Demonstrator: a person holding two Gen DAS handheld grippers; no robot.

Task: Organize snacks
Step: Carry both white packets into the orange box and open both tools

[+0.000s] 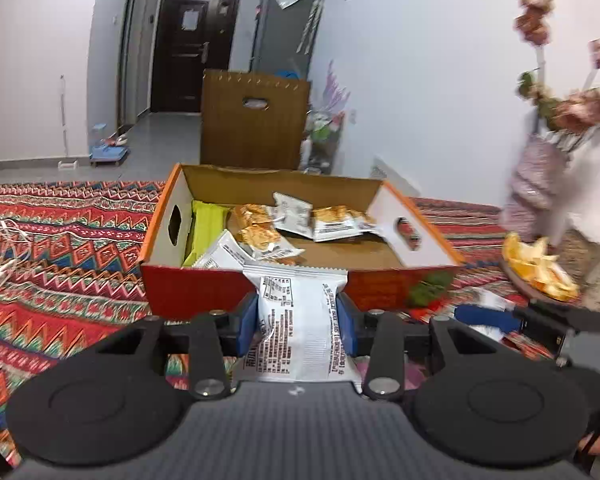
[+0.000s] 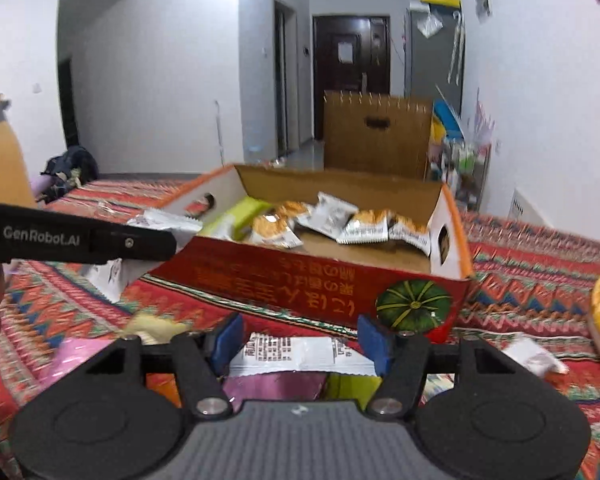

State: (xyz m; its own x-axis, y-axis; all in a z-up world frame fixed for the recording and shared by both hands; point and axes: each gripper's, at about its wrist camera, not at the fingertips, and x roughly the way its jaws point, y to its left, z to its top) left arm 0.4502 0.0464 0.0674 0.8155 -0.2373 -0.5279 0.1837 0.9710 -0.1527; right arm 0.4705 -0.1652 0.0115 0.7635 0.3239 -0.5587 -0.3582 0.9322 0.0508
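A red and orange cardboard box (image 1: 188, 292) (image 2: 284, 280) sits on a patterned cloth and holds several white and orange snack packets (image 1: 260, 236) (image 2: 364, 228) and a green pack (image 1: 206, 224). My left gripper (image 1: 298, 316) is shut on a white snack packet (image 1: 300, 320), held just in front of the box's near wall; it also shows at the left of the right wrist view (image 2: 152, 236). My right gripper (image 2: 300, 340) is open, low over the cloth, with another white snack packet (image 2: 300, 354) lying between its fingers. Its blue pad shows in the left wrist view (image 1: 484, 316).
A plate of orange peel (image 1: 536, 268) and a flower vase (image 1: 536, 184) stand at the right. Pink and yellow packets (image 2: 276, 386) lie under my right gripper, another white packet (image 2: 536, 356) to its right. A white cable (image 1: 4, 240) lies far left.
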